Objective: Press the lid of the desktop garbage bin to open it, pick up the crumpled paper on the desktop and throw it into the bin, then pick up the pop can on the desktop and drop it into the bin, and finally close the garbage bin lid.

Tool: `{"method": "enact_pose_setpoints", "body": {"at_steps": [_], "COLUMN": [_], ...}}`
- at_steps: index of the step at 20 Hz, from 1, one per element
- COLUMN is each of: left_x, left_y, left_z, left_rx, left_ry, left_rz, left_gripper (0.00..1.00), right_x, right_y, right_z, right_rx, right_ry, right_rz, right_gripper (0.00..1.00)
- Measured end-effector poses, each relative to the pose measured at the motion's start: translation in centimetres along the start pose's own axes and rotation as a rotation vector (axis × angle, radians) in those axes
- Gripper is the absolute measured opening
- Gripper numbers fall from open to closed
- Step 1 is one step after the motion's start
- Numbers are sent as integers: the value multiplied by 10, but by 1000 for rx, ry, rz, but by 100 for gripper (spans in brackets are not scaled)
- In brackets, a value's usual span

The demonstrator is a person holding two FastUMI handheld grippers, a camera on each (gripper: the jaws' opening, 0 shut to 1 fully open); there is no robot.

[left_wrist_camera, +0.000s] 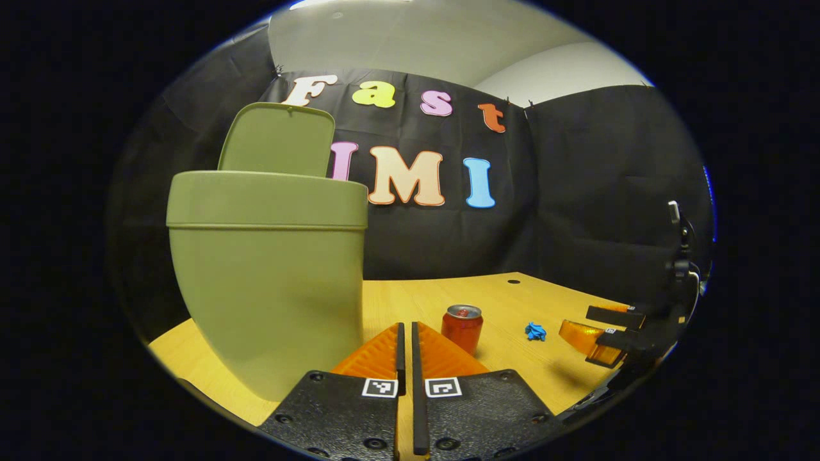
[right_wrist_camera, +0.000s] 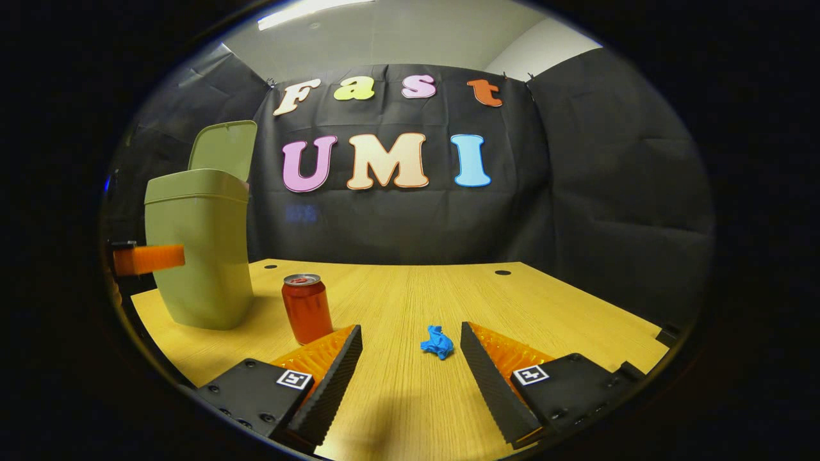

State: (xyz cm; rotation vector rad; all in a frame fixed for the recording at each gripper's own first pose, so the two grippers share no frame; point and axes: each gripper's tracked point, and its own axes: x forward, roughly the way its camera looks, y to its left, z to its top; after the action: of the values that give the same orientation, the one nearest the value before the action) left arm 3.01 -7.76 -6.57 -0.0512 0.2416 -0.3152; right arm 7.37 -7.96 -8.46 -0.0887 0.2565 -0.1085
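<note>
The table was light wood with stripes in the grain, and it had small dark round holes near its back edge. Black cloth hung behind the table and along its side. Above the cloth was a pale ceiling with a long bright light.

The green bin stood on the table with its lid flipped up, so the bin was open. The red can stood upright on the table, near the bin on the side toward the open table. The blue crumpled paper lay on the table, farther from the bin than the can and apart from it.

The left gripper was clenched, its two fingers almost touching with nothing between them. It sat just beside the bin, with the can a little way ahead. The right gripper was spread wide and held nothing. The paper lay between its fingertips, touching neither.

In the right gripper view the left gripper poked in front of the bin, cut off at the edge. The inside of the bin was hidden. The bottom of the can was hidden behind a finger in both views.
</note>
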Motion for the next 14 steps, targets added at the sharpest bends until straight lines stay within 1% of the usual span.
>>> {"method": "enact_pose_setpoints", "body": {"at_steps": [1,3,5,6,7,8,10,14], "left_x": [1,2,1,1,1,1,2,-1], "left_y": [-3,-9,-13,-14,-12,-9,-2,19], "left_z": [-3,-15,-21,-21,-21,-20,-23,-26], "left_rx": [-5,-11,-11,-11,-11,-15,-19,-9], "left_ry": [5,24,33,31,28,23,24,27], "left_rz": [-13,-46,-71,-80,-80,-75,-53,9], "left_gripper": [2,14,34,58,67,83,90,90], "right_x": [6,16,27,32,38,45,59,83], "right_y": [-1,-6,-10,-11,-15,-19,-26,-34], "right_z": [3,8,11,15,16,18,12,-12], "right_rx": [-1,-12,-21,-22,-23,-28,-54,-89], "right_ry": [8,29,53,60,67,81,120,239], "right_rz": [4,2,8,11,11,7,3,21], "right_gripper": [98,98,98,98,98,98,98,98]}}
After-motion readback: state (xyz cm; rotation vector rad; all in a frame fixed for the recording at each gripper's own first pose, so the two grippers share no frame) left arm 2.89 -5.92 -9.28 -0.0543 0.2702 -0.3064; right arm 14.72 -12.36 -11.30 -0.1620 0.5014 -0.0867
